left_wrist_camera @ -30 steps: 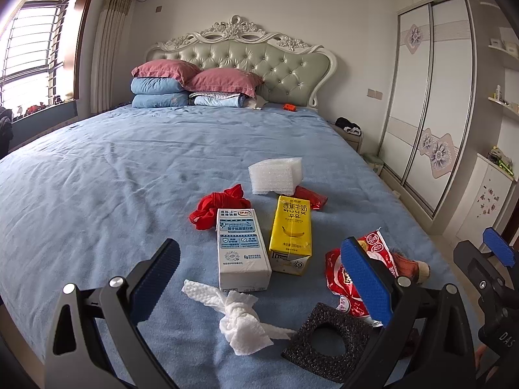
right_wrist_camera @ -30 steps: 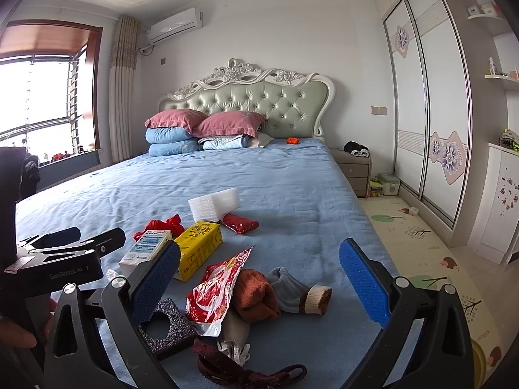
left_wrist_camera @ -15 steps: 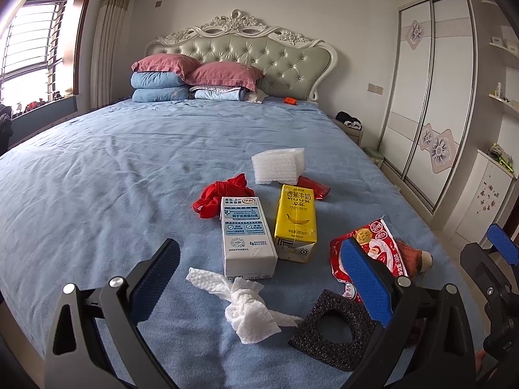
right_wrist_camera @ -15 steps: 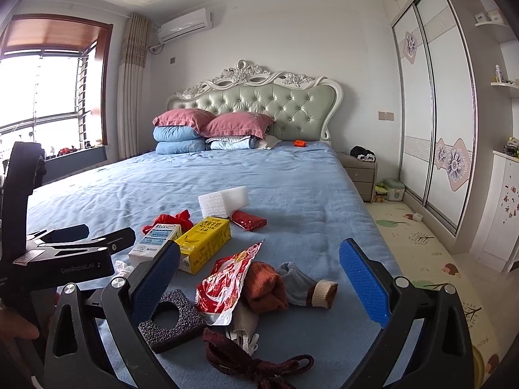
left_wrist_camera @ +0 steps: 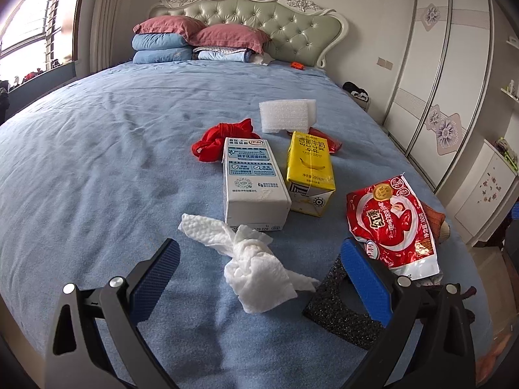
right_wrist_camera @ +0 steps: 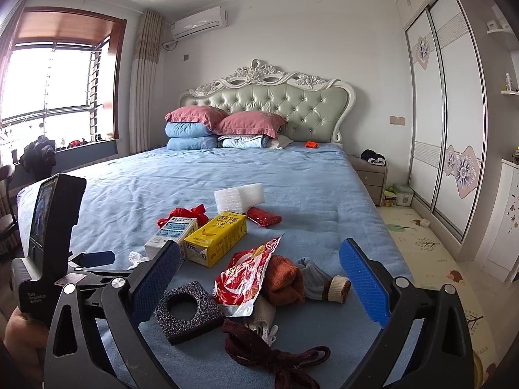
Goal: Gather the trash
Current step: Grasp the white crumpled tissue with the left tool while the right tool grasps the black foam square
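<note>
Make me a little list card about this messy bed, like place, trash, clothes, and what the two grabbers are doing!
place: blue bed
trash: crumpled tissue, white carton, yellow banana milk carton, red snack bag, black foam square, white foam block
clothes: socks, red cloth
left gripper: open, over the tissue
right gripper: open, holding nothing

The left gripper (left_wrist_camera: pixel 258 274), jaws wide apart, has come forward and lower over the blue bed's foot edge, so the crumpled white paper towel (left_wrist_camera: pixel 249 265) now lies between its fingers. The right gripper (right_wrist_camera: pixel 259 277) has risen and drawn back slightly, showing more of the dark maroon knotted cord (right_wrist_camera: pixel 272 353) nearest the foot edge.
</note>
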The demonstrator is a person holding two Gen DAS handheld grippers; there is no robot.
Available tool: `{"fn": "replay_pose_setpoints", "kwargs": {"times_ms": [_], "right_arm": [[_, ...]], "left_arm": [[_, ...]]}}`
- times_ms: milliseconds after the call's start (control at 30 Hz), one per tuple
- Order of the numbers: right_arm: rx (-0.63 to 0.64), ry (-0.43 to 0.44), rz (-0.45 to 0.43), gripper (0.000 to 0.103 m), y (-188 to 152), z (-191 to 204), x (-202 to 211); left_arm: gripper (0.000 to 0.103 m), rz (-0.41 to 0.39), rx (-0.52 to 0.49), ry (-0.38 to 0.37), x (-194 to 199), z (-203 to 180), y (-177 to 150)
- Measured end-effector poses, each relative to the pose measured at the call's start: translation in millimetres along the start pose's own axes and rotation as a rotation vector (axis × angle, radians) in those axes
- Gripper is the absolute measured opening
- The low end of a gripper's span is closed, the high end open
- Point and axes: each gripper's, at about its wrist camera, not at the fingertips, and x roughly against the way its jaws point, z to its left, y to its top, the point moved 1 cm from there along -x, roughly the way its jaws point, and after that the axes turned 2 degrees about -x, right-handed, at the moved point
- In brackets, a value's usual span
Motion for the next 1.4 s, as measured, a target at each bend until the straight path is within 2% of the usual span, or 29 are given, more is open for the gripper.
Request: {"fn": "replay_pose_setpoints", "kwargs": {"times_ms": [100,233,300,433,533,733,900,1033,1067,1133,1267,1333,1400], "right_arm": [[0.006,0.008,0.004,0.095,-3,5,1],[0.023,0.021,0.012,0.095,-5,11,1],[0.031,0.029,0.017,0.095,-7,15,1],[0.044,0.064,0.046,0.095,-12,22,-3],[0.064,0.095,0.061,0.095,-16,30,-4],[0.101,0.216,0.103,0.095,-19,48,-5],[0.108,0.323,0.192,0.094,-20,64,-19],[0.094,0.371,0.317,0.073,-26,71,-39],[0.089,0.366,0.349,0.067,-28,72,-45],[0.074,0.361,0.4,0.064,-33,73,-53],[0.091,0.351,0.465,0.042,-40,77,-64],[0.108,0.345,0.493,0.037,-45,79,-70],[0.127,0.315,0.517,0.037,-49,80,-77]], "left_arm": [[0.099,0.032,0.024,0.049,-10,6,1],[0.097,0.031,0.09,0.005,-14,21,2],[0.085,0.039,0.099,-0.01,-16,23,0],[0.042,0.105,0.102,-0.071,-29,25,-9],[0.028,0.092,0.097,-0.096,-27,25,-13],[0.025,0.048,0.064,-0.113,-10,32,-15],[0.025,0.024,0.068,-0.116,6,46,-15],[0.025,0.014,0.068,-0.113,11,55,-14],[0.025,0.014,0.065,-0.112,12,56,-14],[0.025,0.014,0.059,-0.115,11,57,-13],[0.025,0.017,0.046,-0.124,10,57,-13],[0.025,0.02,0.038,-0.128,9,55,-12],[0.025,0.022,0.032,-0.136,8,52,-11]]}}
